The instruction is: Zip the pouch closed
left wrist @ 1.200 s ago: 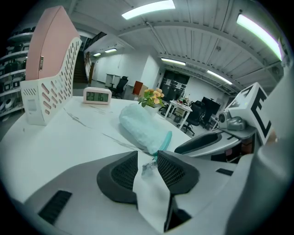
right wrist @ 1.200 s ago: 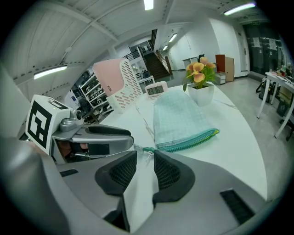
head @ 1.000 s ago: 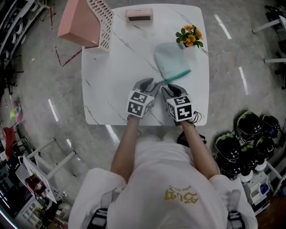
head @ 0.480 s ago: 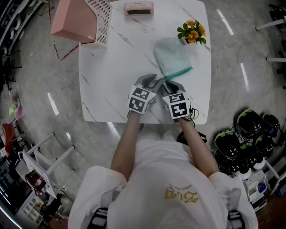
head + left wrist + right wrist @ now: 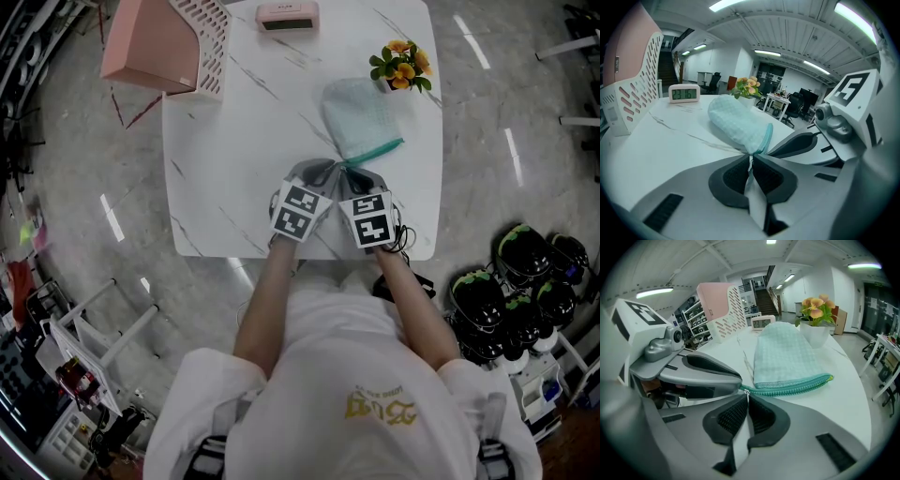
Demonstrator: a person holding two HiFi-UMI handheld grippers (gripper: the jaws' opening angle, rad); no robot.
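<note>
Soft mint cloth, light and limp: lies as a pouch (image 5: 361, 120) right of centre on the white surface (image 5: 234, 141), likely to bunch and slide when pulled. Have just closed at its near corner: left hand-held gripper (image 5: 751, 157) pinching the cloth end, right hand-held gripper (image 5: 747, 394) seemingly nipping the near end of the teal zipper (image 5: 797, 389). Best to keep that end taut and pull along the teeth.

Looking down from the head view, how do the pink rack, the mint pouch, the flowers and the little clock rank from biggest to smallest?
1. pink rack, clearly largest.
2. pouch.
3. flowers and clock: too alike to rank. The flowers look bulkier, the clock flatter.
</note>
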